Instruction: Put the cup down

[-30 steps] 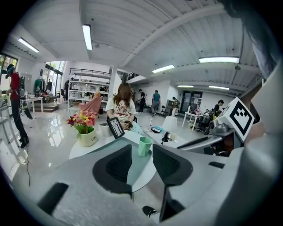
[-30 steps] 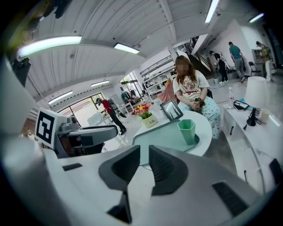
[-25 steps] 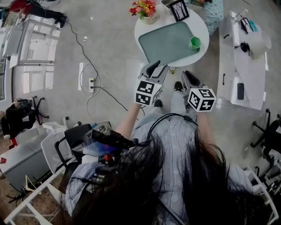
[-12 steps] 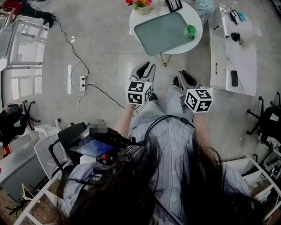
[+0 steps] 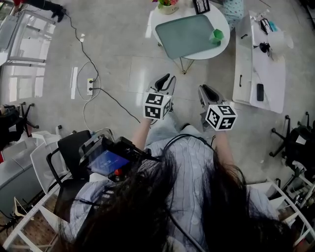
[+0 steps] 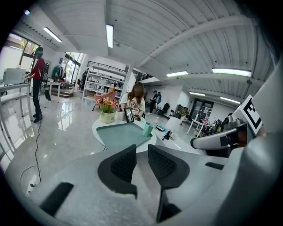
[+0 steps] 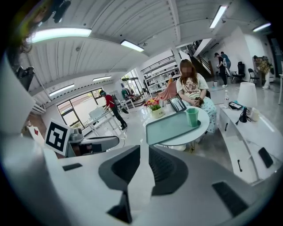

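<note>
round white table | teal tray, green cup | glossy grey floor

Cup on tray right edge; tray on table; flowers behind tray.

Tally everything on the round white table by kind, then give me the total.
Cup: 1
Tray: 1
Flower pot: 1
Picture frame: 1
Total: 4
</note>
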Demonstrator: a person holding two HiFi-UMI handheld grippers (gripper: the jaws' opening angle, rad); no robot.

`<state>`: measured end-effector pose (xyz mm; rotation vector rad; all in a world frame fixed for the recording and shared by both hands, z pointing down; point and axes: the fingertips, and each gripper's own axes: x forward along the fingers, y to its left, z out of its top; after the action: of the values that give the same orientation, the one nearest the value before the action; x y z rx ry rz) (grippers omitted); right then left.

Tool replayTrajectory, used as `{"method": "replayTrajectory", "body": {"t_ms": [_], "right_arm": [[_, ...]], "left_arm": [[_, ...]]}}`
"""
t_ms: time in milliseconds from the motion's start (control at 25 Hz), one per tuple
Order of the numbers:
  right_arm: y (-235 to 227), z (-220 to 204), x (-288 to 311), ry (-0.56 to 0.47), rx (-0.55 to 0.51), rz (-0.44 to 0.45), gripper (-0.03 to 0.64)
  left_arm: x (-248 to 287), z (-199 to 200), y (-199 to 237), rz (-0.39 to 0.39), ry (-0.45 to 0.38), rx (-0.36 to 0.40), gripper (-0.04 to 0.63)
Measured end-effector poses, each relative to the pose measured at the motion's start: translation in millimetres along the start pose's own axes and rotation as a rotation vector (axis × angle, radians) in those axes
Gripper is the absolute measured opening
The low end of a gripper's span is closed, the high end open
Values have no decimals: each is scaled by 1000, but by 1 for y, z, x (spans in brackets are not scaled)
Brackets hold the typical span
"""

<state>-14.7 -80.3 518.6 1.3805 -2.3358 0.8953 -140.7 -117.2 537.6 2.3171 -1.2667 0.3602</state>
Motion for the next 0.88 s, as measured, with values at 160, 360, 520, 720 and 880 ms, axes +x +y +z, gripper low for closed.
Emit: {"method": "replayTrajectory", "body": {"t_ms": [160, 360, 520, 720, 880], "right_arm": [[1, 7, -8, -33, 6, 18, 75], [2, -10, -34, -42, 20, 27, 75], [-4, -21, -60, -65, 31, 26, 75], [-11, -32, -88, -102, 48, 23, 75], [-10, -45, -110, -122, 55, 26, 75]], "left_arm": [[-3, -1, -16, 5, 11, 37, 84], [-16, -7, -39, 32, 13, 51, 72], [-27, -14, -61, 45, 14, 55, 64], [-43, -22, -93, 43, 14, 99, 60], [-62, -29, -111, 56, 10, 123, 58]]}}
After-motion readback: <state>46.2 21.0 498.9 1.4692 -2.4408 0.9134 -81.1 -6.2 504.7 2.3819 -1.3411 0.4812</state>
